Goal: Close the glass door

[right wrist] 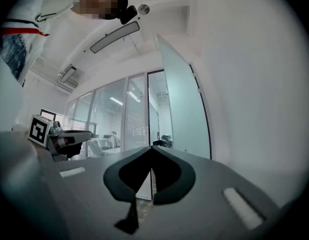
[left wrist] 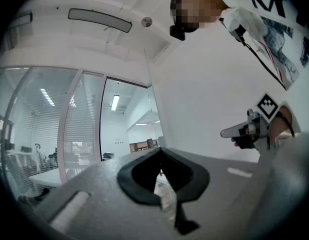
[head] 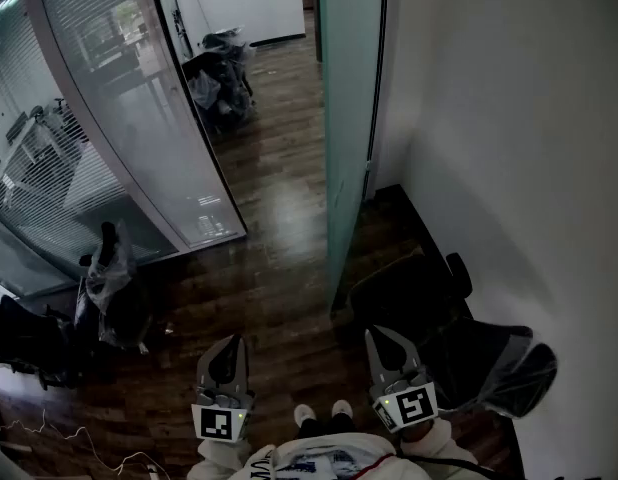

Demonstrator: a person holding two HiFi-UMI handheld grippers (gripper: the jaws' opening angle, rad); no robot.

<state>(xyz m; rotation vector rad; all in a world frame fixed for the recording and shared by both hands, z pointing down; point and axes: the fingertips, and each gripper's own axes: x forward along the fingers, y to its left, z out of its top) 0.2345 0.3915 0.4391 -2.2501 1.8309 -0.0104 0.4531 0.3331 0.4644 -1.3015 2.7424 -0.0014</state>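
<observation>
glass door: ahead, well apart | left tongs: clenched, empty; right tongs: clenched, empty

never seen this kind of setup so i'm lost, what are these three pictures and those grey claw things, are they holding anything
No robot here: a person holds a two-jaw gripper in each hand. The head view is from a camera on the person's head, looking down at the left gripper, the right gripper and the dark wood floor. The other two pictures come from cameras riding on each gripper, looking along its jaws. Both grippers are shut and hold nothing. Ahead stands the frosted glass door, open and untouched, beside a white wall.
</observation>
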